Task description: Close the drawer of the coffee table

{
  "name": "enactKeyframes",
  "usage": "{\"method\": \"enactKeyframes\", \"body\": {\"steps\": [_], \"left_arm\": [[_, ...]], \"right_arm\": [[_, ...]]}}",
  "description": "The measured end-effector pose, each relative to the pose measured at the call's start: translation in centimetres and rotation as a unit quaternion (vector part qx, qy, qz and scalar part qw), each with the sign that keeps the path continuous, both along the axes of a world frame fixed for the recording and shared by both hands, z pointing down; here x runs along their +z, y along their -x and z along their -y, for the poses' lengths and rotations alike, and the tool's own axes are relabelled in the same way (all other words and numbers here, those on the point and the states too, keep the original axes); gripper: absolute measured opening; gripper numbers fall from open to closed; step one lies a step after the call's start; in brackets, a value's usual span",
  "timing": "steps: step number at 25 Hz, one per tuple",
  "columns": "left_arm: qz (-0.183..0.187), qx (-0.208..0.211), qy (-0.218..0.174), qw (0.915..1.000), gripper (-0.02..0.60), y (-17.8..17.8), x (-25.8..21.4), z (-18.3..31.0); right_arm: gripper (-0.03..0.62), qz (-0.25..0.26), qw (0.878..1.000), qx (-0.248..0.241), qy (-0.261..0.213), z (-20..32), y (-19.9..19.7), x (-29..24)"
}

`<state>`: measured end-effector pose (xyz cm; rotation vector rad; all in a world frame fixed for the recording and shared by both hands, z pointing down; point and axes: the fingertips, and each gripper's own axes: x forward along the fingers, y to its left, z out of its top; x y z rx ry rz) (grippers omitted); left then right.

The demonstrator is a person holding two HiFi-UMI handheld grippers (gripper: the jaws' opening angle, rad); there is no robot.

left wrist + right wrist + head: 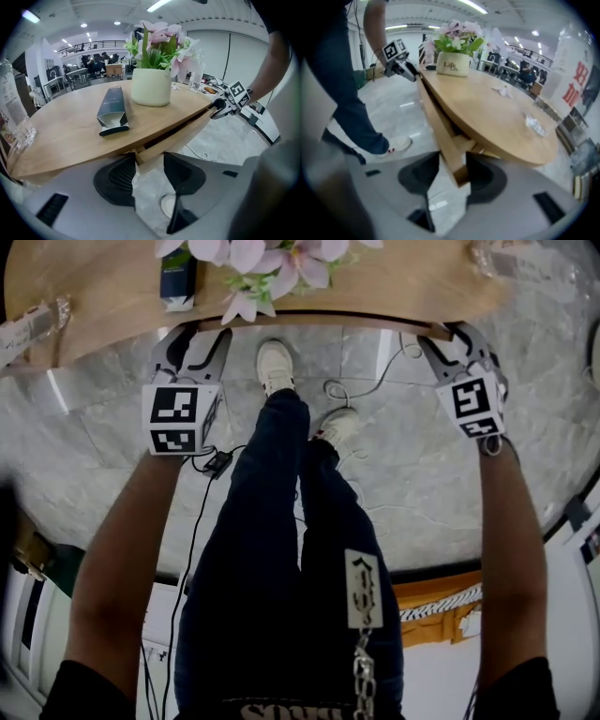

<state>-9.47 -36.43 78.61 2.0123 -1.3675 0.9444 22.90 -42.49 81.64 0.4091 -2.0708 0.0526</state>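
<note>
The round wooden coffee table (394, 287) fills the top of the head view. Its drawer front (361, 323) shows as a thin strip under the near edge, pulled out a little; a dark gap shows above the drawer front (187, 129) in the left gripper view. My left gripper (194, 341) is at the drawer's left end, jaws open around the corner (143, 157). My right gripper (452, 341) is at the right end, open, with the drawer front's end (457, 164) between its jaws and gaps on both sides.
On the table stand a white pot of pink flowers (151, 86) and a dark carton (112, 110). A crumpled wrapper (534, 124) lies on it. The person's legs and white shoes (277, 367) stand between my grippers. A cable (375, 382) trails on the grey floor.
</note>
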Motion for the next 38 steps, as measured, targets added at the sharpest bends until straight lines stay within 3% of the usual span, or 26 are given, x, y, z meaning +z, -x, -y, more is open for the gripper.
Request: {"method": "enactKeyframes", "body": {"steps": [11, 38], "left_arm": [[0.003, -0.016, 0.022, 0.9996, 0.201, 0.2, 0.0, -0.5], [0.003, -0.013, 0.066, 0.9977, 0.196, -2.3, 0.1, -11.8]], "right_arm": [[0.173, -0.017, 1.0, -0.012, 0.017, -0.5, 0.0, 0.2], [0.158, -0.027, 0.997, -0.021, 0.072, -11.8, -2.5, 0.4]]}}
